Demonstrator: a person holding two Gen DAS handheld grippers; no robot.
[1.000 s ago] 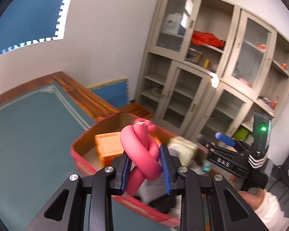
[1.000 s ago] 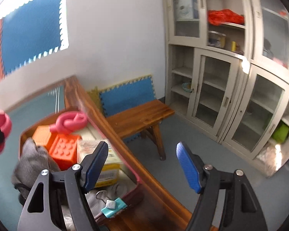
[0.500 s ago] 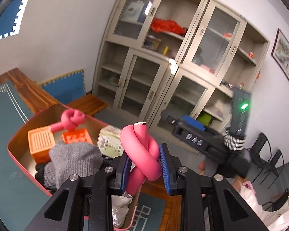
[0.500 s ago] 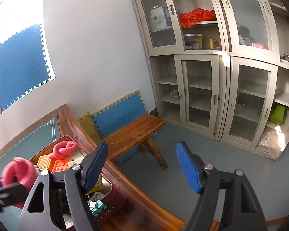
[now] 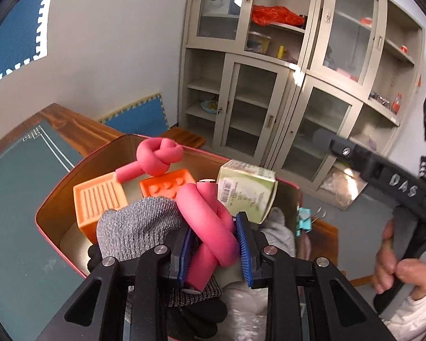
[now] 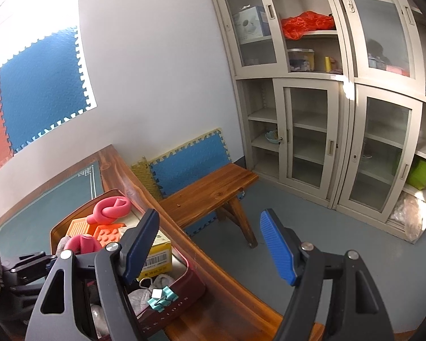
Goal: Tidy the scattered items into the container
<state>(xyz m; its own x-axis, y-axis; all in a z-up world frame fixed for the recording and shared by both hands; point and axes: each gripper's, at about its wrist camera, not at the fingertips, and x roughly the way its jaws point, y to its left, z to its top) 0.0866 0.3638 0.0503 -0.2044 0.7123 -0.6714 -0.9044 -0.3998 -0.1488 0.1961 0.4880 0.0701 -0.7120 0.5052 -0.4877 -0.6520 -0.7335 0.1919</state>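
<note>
Beige glass-door cabinets point(image 6: 312, 130) line the far wall; a wooden bench point(image 6: 213, 182) and blue foam mat point(image 6: 190, 159) sit between them and the counter point(image 6: 122, 170), which is wood-edged with a teal mat on top.

Landmark: red-walled box point(image 5: 47, 227) at the counter's edge nearest the bench.

Inside the box:
- knotted pink tube point(image 5: 159, 156) at the far end, resting on two orange blocks point(image 5: 99, 199)
- green carton point(image 5: 247, 193) on the bench side, barcode facing in
- grey glove point(image 5: 139, 227) draped over the near middle, black fabric under it
- teal binder clip point(image 6: 160, 298) and grey cloth at the near corner, bench side; clear plastic beneath, contents unclear

Left hand-held gripper point(image 5: 215, 250): blue pads pinching a second pink knot point(image 5: 210, 221), which sits over the box interior, just beside the glove and in front of the carton. Cannot tell whether the knot touches the glove or hangs above it.

Right hand-held gripper point(image 6: 210, 244): fingers spread wide, nothing between them. It sits off the bench side of the box, aimed past the counter edge toward the floor and cabinets. From the left wrist view a hand point(image 5: 394, 264) in a white sleeve grips its black handle, well apart from the box contents.
</note>
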